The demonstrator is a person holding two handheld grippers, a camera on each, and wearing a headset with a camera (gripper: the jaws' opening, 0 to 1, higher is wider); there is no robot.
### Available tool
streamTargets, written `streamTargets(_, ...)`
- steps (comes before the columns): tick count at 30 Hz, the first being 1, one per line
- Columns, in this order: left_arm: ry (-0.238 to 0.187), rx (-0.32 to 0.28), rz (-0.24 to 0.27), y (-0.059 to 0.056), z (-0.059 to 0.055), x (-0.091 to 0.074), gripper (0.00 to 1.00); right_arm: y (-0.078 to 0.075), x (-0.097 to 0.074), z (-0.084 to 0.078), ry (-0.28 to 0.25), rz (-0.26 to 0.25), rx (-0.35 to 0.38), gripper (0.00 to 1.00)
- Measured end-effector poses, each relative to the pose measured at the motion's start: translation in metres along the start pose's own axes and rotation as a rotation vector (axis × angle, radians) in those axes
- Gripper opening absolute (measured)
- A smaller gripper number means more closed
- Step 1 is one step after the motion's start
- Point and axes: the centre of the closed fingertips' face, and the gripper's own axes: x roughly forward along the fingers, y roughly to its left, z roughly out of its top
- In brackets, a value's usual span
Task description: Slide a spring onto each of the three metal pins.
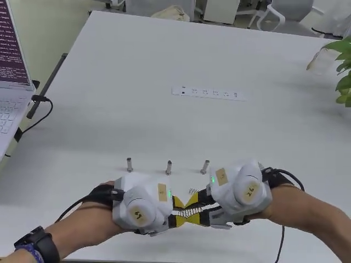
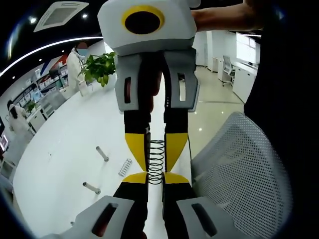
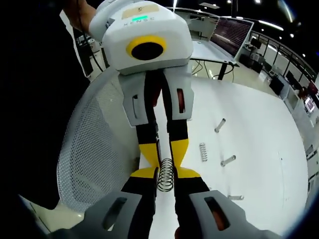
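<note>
Meeting tip to tip over the near edge of the table [image 1: 164, 55], the left gripper [image 2: 155, 178] and right gripper [image 3: 166, 174] are each pinching narrowly on one end of a spring [image 1: 186, 211]. A second spring [image 1: 193, 192] is lying loose between them and the three metal pins [image 1: 169, 167], which are standing upright in a row. A power strip [image 1: 208, 92] is sitting farther back, with a laptop [image 1: 8, 82] at the left edge and a plant [image 1: 343, 71] at the right.

Left gripper [image 1: 180, 212] & right gripper [image 1: 193, 209]: white rounded shells, tan stickers [image 1: 137, 215], green LEDs [image 1: 213, 179], yellow/blk jaws, blk cables [image 1: 285, 176]; blk wristwatch [image 1: 39, 245] behind left gripper.
</note>
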Motion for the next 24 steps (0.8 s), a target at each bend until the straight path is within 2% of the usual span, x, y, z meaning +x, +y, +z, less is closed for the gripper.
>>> streamTargets(9, -0.034, -0.026, 0.002, 0.0042, 0.0047, -0.0058, 0.02, -0.0036, -0.0028, 0.0008, -0.012, 0.008, -0.027, 0.10)
streamTargets(19, -0.035, -0.045, 0.001, 0.0027, 0.0032, -0.0023, 0.02, -0.0034, -0.0019, -0.0003, -0.003, 0.006, -0.033, 0.09)
streamTargets(24, -0.025, -0.059, 0.018, 0.0010, -0.0012, 0.0032, 0.03, -0.0037, 0.0004, -0.0004, 0.003, 0.012, -0.024, 0.08)
